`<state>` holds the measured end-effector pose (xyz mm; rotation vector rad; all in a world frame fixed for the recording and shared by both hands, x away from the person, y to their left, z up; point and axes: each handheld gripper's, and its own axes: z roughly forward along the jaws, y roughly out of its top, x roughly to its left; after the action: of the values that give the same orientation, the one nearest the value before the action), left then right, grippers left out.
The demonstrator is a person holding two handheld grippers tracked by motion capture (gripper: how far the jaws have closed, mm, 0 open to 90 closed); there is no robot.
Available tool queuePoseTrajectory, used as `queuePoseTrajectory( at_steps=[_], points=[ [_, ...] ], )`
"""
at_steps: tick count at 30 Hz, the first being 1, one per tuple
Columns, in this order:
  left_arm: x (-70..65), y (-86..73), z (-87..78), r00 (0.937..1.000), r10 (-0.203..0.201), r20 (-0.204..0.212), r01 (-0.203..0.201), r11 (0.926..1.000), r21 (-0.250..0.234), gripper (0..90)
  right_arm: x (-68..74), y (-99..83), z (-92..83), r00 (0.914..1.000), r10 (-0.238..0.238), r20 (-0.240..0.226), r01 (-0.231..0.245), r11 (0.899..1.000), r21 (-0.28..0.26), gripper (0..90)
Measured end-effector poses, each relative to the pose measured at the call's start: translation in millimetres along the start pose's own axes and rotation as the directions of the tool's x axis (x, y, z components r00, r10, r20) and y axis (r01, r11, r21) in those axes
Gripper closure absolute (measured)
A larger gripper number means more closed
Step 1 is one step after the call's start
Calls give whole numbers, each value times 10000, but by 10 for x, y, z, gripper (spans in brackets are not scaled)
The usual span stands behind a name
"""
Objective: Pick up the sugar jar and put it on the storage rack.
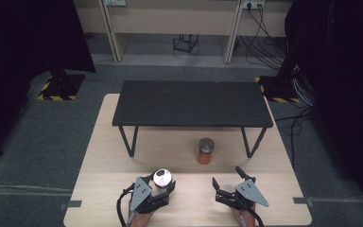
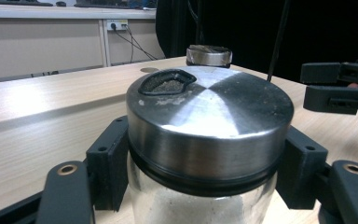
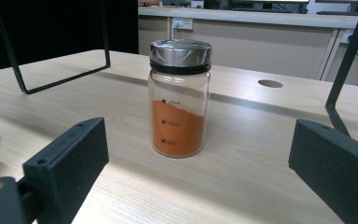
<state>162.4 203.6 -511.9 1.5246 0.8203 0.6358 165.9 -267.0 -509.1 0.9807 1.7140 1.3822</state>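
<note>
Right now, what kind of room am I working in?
Likely a lab or office workspace set up for recording. A wooden table stands on grey carpet, wall sockets with hanging cables sit behind it, and black curtains hang at both sides.

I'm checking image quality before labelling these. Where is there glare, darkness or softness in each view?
High view: dim, with near-black corners; the light wooden table is the brightest area. Left gripper view: bright fan-shaped glare on the brushed metal lid of the glass jar; the background is soft. Right gripper view: the orange-powder glass jar is sharp, with a sheen band across the tabletop; the near black jaws look slightly soft.
</note>
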Motion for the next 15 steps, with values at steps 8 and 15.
queuePoseTrajectory(
  at_steps=[8, 15],
  points=[
    [18, 145, -52, 10000, 5, -51, -4, 9999, 173, 313, 1, 0, 2, 10000, -27, 3, 27, 10000, 5, 48],
    [49, 302, -98, 9999, -103, -9, 103, 9998, 158, 314, -2, 2, 2, 10000, 7, 4, -7, 10000, 15, 48]
  ],
)
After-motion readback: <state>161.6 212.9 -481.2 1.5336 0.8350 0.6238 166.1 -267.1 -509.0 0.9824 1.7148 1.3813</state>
